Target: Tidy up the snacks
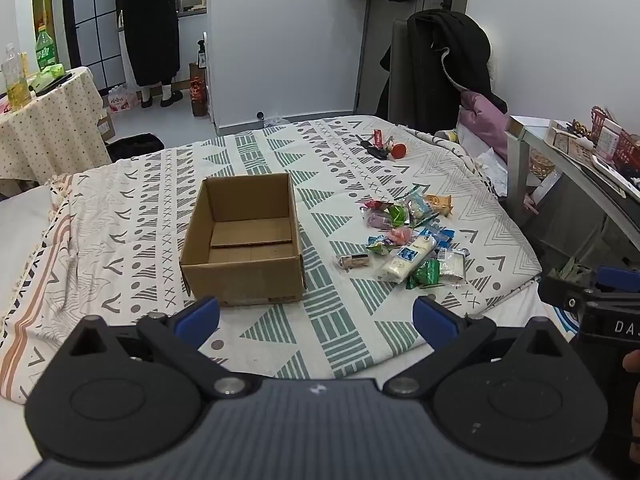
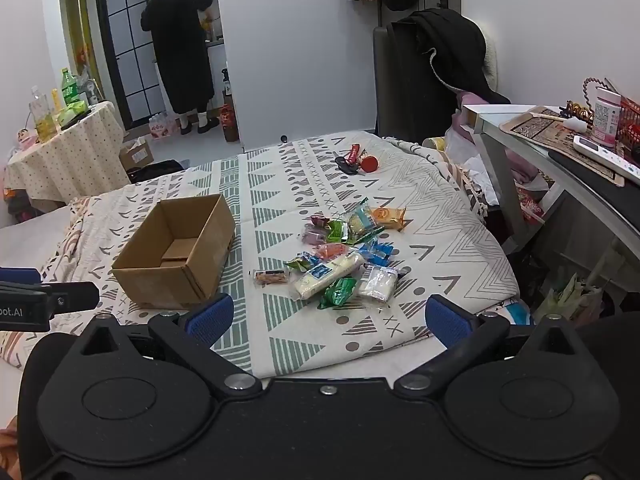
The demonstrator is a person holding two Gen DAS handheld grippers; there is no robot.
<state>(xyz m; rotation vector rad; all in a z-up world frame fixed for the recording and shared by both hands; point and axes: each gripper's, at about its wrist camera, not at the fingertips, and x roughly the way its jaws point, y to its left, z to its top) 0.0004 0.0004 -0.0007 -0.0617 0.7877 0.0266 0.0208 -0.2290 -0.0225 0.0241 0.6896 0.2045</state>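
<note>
Left gripper (image 1: 316, 316), foreground of the left wrist view: blue-padded jaws spread wide, nothing between them, held above the near edge of a patterned bedspread (image 1: 360, 152). Right gripper (image 2: 329, 320), foreground of the right wrist view: jaws likewise released and empty. Cardboard box (image 1: 244, 240), open-topped and empty but for its folded bottom flaps, upright on the bedspread, left of centre. Snacks (image 1: 408, 240), a loose heap of small wrapped packets just right of the box, apart from it; long white packet (image 2: 328, 274) near the heap's front, orange packet (image 2: 387, 216) at its far edge. Keys with red tag (image 1: 380, 144) farther back. Person in dark coat (image 1: 150, 20) at the distant doorway, back turned
</note>
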